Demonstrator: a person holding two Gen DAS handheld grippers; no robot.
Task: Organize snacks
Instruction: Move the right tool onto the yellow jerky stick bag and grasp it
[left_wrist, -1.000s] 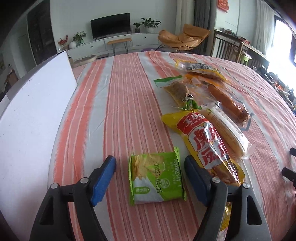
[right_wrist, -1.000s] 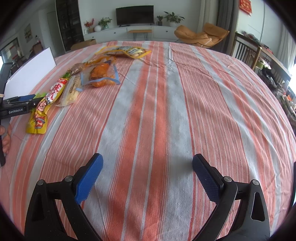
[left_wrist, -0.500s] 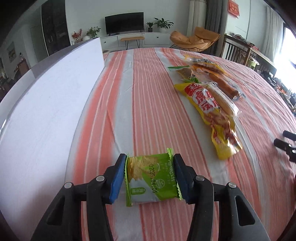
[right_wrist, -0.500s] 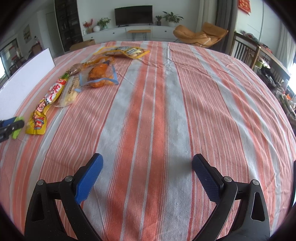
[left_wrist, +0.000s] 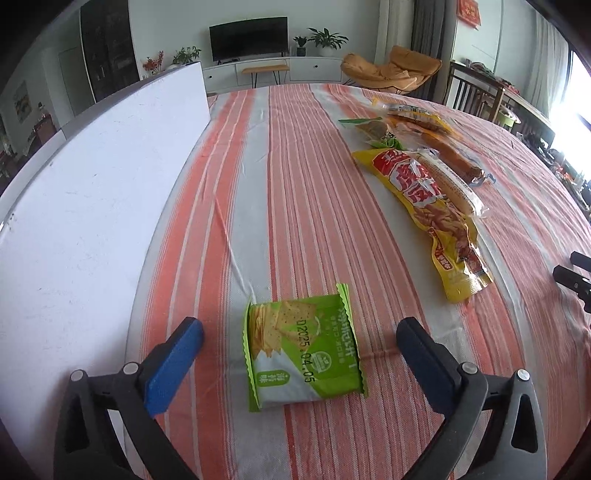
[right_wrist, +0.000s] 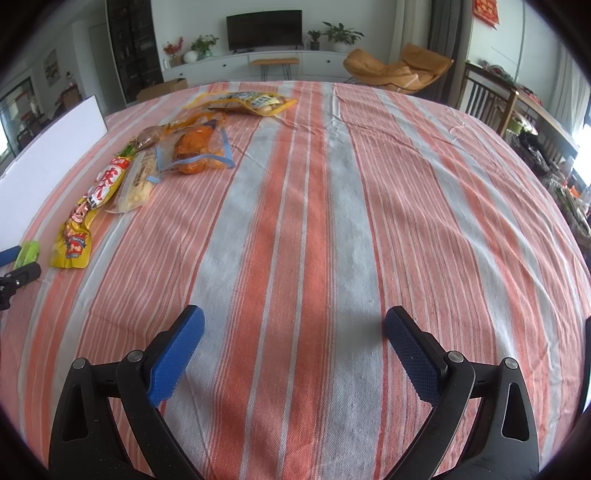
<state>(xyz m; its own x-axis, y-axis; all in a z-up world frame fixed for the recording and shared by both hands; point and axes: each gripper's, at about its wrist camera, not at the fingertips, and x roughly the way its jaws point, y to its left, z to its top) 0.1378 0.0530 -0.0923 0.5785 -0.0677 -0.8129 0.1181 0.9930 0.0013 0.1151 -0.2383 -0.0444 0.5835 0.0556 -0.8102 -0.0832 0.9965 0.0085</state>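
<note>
A green cracker packet (left_wrist: 301, 350) lies flat on the striped tablecloth (left_wrist: 295, 166), close to a white board (left_wrist: 92, 206). My left gripper (left_wrist: 299, 328) straddles it, jaws opening wide, with the packet between them and neither pad touching it. In the right wrist view the packet (right_wrist: 27, 253) and the left gripper (right_wrist: 16, 264) show at the far left edge. My right gripper (right_wrist: 293, 315) stands open over bare cloth, holding nothing. A long yellow snack packet (left_wrist: 424, 206) lies to the right of the green one.
Beyond the yellow packet lie a pale corn packet (left_wrist: 454, 184), a sausage packet (left_wrist: 450, 155) and a brown snack (left_wrist: 373, 129). An orange food bag (right_wrist: 195, 147) and a yellow bag (right_wrist: 251, 101) lie further back. Chairs stand around the table's far edge.
The left gripper shut on the green packet, carried it left away from the yellow packet toward the white board, then opened and let it go. The right gripper has not moved.
</note>
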